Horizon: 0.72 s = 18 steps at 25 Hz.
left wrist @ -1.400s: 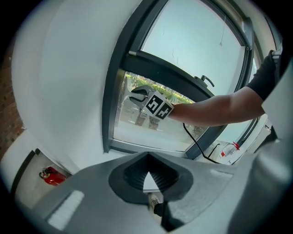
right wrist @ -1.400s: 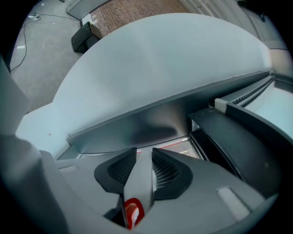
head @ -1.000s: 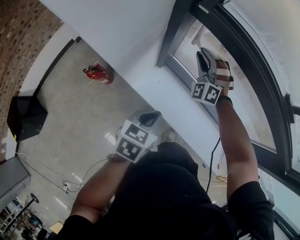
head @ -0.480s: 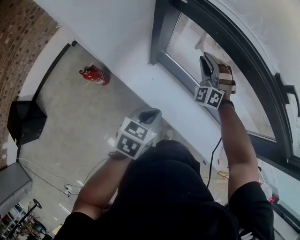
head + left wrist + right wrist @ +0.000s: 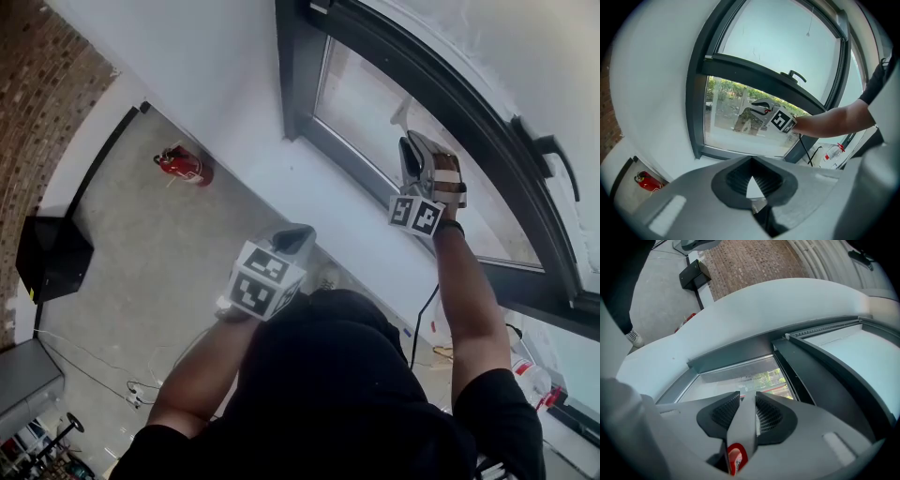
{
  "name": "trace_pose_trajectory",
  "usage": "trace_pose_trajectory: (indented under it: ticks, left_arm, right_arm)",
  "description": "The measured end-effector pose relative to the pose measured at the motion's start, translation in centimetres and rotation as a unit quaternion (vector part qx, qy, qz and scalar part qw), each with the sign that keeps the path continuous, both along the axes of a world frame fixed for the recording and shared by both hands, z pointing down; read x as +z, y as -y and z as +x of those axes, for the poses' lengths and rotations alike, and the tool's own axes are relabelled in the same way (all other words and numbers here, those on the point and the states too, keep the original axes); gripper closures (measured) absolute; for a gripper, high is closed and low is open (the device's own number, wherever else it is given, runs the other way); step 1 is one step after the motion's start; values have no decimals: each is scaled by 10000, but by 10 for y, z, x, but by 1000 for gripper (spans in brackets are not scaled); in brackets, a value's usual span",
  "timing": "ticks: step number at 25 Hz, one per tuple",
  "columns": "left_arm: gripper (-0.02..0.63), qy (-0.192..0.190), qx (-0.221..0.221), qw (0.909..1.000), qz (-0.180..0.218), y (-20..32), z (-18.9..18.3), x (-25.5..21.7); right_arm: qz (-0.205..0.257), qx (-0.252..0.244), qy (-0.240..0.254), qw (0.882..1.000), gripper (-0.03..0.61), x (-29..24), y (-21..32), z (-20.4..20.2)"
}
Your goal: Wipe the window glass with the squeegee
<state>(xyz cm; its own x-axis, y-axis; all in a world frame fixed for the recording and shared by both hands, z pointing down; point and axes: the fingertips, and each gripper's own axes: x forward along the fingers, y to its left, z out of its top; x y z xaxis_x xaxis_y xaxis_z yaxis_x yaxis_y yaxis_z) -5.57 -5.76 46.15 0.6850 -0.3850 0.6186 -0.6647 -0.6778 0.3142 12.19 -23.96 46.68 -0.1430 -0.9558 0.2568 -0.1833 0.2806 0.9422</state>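
My right gripper is raised against the window glass, shut on the squeegee's grey handle, which carries a red tag. The handle runs straight out between the jaws toward the glass; I cannot make out the blade. In the left gripper view the right gripper shows in front of the lower pane. My left gripper hangs lower, out from the white wall below the window, with its jaws shut and nothing between them.
A dark window frame borders the pane, with a handle on the upper sash. A red fire extinguisher and a black box sit on the floor at the left. Bottles stand at the right; a cable hangs nearby.
The head view has swung, so the window frame now sits farther left. The right gripper with the squeegee is a little farther from the frame's left post. The left gripper has barely moved.
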Motion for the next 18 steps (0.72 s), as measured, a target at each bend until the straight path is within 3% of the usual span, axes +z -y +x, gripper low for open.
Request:
trace_pose_trajectory:
  ticks: [9, 18]
  left_arm:
    - [614, -78, -8, 10000, 4, -23, 30, -4]
    - [614, 104, 330, 9993, 126, -34, 72, -7]
  right_arm:
    - [51, 199, 63, 9998, 449, -4, -41, 50]
    - [136, 423, 150, 9989, 449, -10, -72, 99]
